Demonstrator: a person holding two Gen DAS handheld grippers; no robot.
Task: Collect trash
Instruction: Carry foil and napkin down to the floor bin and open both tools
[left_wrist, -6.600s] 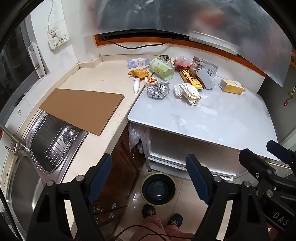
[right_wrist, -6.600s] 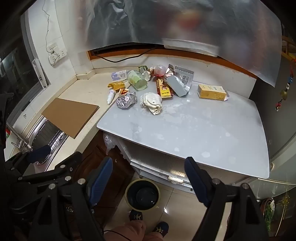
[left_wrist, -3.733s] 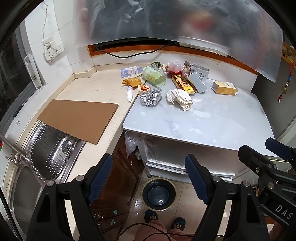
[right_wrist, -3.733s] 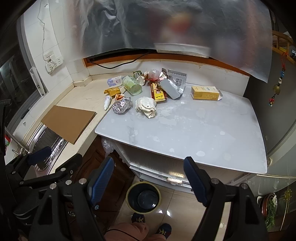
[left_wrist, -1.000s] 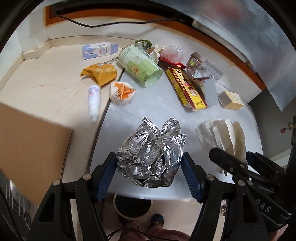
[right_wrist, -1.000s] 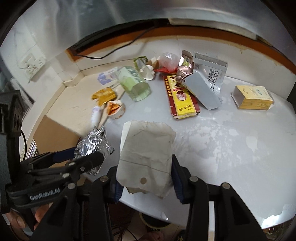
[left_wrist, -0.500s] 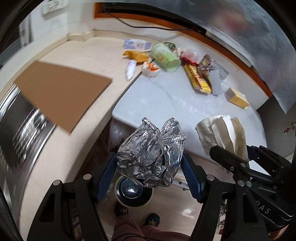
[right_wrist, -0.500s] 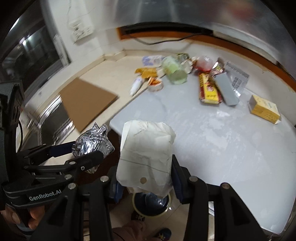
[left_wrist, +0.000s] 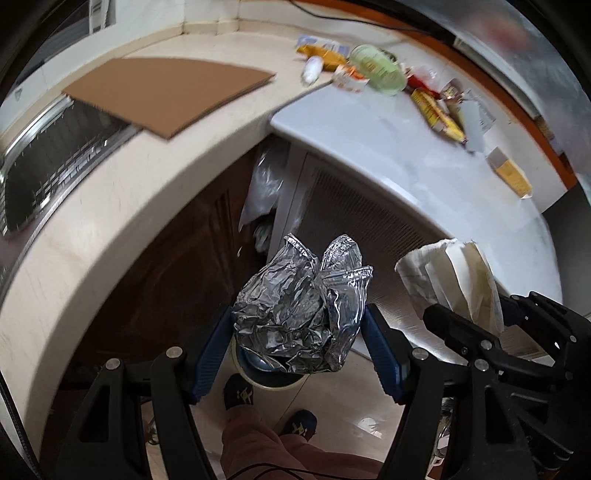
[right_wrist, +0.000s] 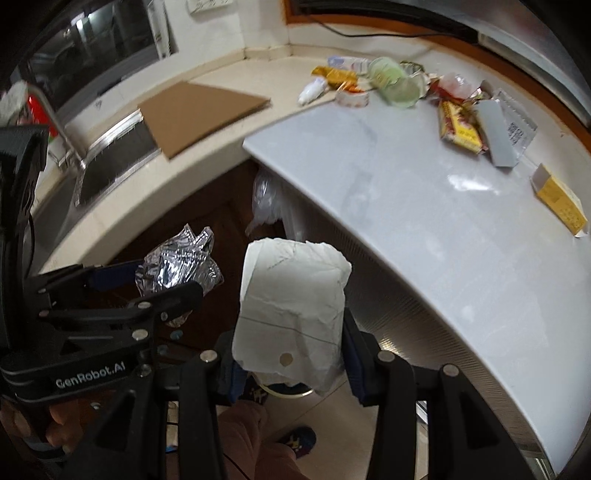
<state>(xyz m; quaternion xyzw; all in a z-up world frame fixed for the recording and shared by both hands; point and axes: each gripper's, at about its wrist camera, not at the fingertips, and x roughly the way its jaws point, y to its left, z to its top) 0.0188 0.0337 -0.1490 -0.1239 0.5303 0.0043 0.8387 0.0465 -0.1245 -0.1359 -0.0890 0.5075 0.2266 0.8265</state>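
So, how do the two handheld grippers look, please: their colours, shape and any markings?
Both are black angular frames with silver bolt heads and two long fingers lined with blue pads. The left gripper carries white lettering "GenRobot.AI" on its side, seen from the right wrist. The right gripper looks the same build; a thin black cable hangs below.

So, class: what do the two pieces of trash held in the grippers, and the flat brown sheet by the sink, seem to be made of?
Crumpled ball in the left gripper: probably aluminium foil, shiny silver with sharp creases.
Bag in the right gripper: looks like thin paper, matte off-white, softly wrinkled.
Brown sheet: likely cardboard, flat, dull and stiff-looking; blur hides any edge fluting.
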